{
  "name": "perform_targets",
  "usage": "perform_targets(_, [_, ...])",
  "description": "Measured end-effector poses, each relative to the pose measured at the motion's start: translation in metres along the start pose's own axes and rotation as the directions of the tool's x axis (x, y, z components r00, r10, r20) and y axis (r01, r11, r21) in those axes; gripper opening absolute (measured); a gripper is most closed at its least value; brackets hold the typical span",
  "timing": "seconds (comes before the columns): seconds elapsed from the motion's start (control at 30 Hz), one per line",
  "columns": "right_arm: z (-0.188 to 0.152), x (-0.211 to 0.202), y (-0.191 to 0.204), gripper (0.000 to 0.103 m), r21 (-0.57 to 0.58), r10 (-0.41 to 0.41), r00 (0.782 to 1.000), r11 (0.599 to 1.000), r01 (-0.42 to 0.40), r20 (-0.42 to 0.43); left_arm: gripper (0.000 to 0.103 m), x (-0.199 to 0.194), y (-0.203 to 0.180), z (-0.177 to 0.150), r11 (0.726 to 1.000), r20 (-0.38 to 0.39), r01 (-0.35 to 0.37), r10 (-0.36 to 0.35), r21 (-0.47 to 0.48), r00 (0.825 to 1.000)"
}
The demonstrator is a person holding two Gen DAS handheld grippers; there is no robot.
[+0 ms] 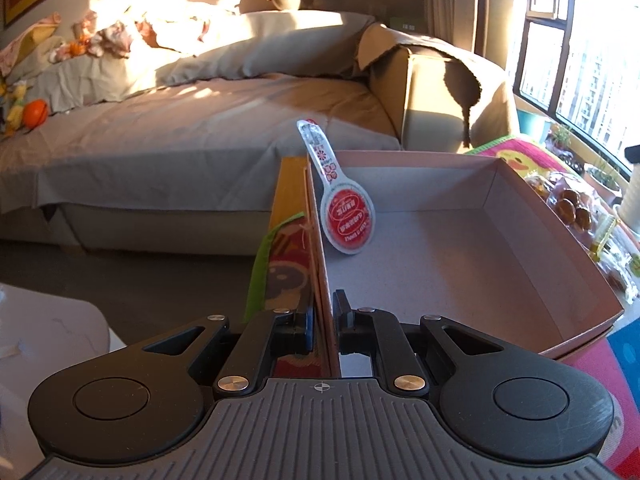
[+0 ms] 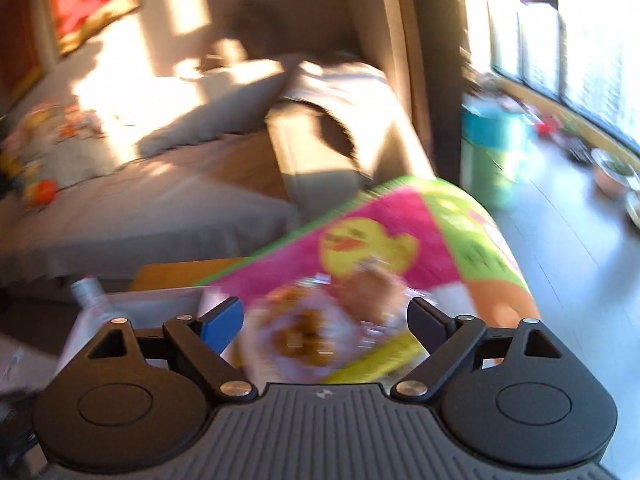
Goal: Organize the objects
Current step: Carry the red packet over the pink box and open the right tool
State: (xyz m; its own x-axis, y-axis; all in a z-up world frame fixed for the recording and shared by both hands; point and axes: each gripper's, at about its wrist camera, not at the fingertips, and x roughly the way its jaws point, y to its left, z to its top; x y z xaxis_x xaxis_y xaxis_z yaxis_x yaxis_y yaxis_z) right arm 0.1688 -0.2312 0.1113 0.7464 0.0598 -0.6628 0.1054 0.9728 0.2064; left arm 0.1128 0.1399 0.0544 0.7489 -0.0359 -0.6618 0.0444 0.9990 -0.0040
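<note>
Cardboard box (image 1: 460, 248), shallow and open-topped with a pinkish-brown rim, sits on the bright duck-print mat (image 1: 508, 156), and the left gripper (image 1: 326, 322) is closed on the box's left wall near the near corner, one finger inside and one outside. Inside, a spoon-shaped sealed packet (image 1: 346, 216) with a red round label leans against that same left wall toward the far end, handle end up past the rim.

Judging by its thin walls, the box is light but floppy; a pinch on one wall will likely let it twist or sag if lifted, so a hold near a corner, where the fold stiffens it, seems best. The packet looks light, slick and loose, and could slide or tip if the box tilts.

In the blurred right-wrist view, the right gripper (image 2: 326, 326) is spread wide with nothing between its fingers, hovering over a clear bag of brown snacks (image 2: 308, 340) lying on the mat. That bag appears soft and crinkly, probably slippery; gathering the film at an edge should be safer than squeezing the contents.
</note>
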Motion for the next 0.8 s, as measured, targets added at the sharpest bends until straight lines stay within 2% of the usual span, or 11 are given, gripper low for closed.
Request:
perform_targets(0.07, [-0.004, 0.027, -0.010, 0.090, 0.053, -0.027, 0.999, 0.998, 0.028, -0.033, 0.012, -0.001, -0.003, -0.001, 1.000, 0.007, -0.006, 0.005, 0.023, 1.000])
perform_targets(0.13, [-0.009, 0.044, -0.002, 0.090, 0.068, -0.035, 0.999, 0.997, 0.037, -0.028, 0.012, -0.001, -0.005, -0.003, 0.998, 0.014, -0.005, 0.004, 0.057, 1.000])
perform_targets(0.27, [-0.010, 0.042, 0.057, 0.090, -0.075, 0.127, 0.992, 0.989, -0.126, 0.015, 0.013, -0.001, -0.004, -0.003, 0.998, 0.014, 0.007, -0.008, 0.062, 1.000])
perform_targets(0.37, [-0.003, 0.040, 0.113, 0.090, -0.172, 0.256, 0.966, 0.951, -0.256, -0.018, 0.013, -0.001, -0.002, -0.001, 0.999, 0.007, 0.017, -0.018, 0.050, 1.000])
perform_targets(0.43, [0.003, 0.040, 0.159, 0.090, -0.249, 0.312, 0.949, 0.916, -0.313, -0.047, 0.013, 0.000, 0.000, 0.000, 0.999, 0.002, 0.026, -0.026, 0.041, 1.000])
perform_targets(0.5, [0.003, 0.041, 0.204, 0.090, -0.334, 0.354, 0.933, 0.873, -0.354, -0.064, 0.014, -0.001, 0.002, -0.001, 0.999, 0.002, 0.032, -0.032, 0.033, 0.999])
perform_targets(0.57, [-0.003, 0.043, 0.244, 0.088, -0.423, 0.369, 0.928, 0.834, -0.355, -0.051, 0.014, -0.001, 0.002, -0.001, 0.999, 0.002, 0.033, -0.034, 0.033, 0.999])
perform_targets(0.67, [-0.009, 0.060, 0.286, 0.068, -0.457, 0.386, 0.919, 0.805, -0.379, -0.084, 0.014, -0.001, 0.003, -0.002, 0.999, 0.002, 0.042, -0.042, 0.032, 0.999])
perform_targets(0.73, [-0.012, 0.078, 0.305, 0.066, -0.461, 0.361, 0.927, 0.809, -0.364, -0.099, 0.015, 0.000, 0.004, -0.002, 0.998, 0.003, 0.049, -0.049, 0.026, 0.999])
perform_targets(0.77, [-0.015, 0.087, 0.311, 0.060, -0.474, 0.338, 0.935, 0.809, -0.347, -0.107, 0.015, 0.000, 0.004, -0.002, 0.998, 0.004, 0.051, -0.051, 0.024, 0.999])
perform_targets(0.8, [-0.019, 0.094, 0.315, 0.039, -0.489, 0.314, 0.942, 0.807, -0.332, -0.120, 0.015, 0.000, 0.004, -0.003, 0.998, 0.005, 0.054, -0.054, 0.020, 0.999])
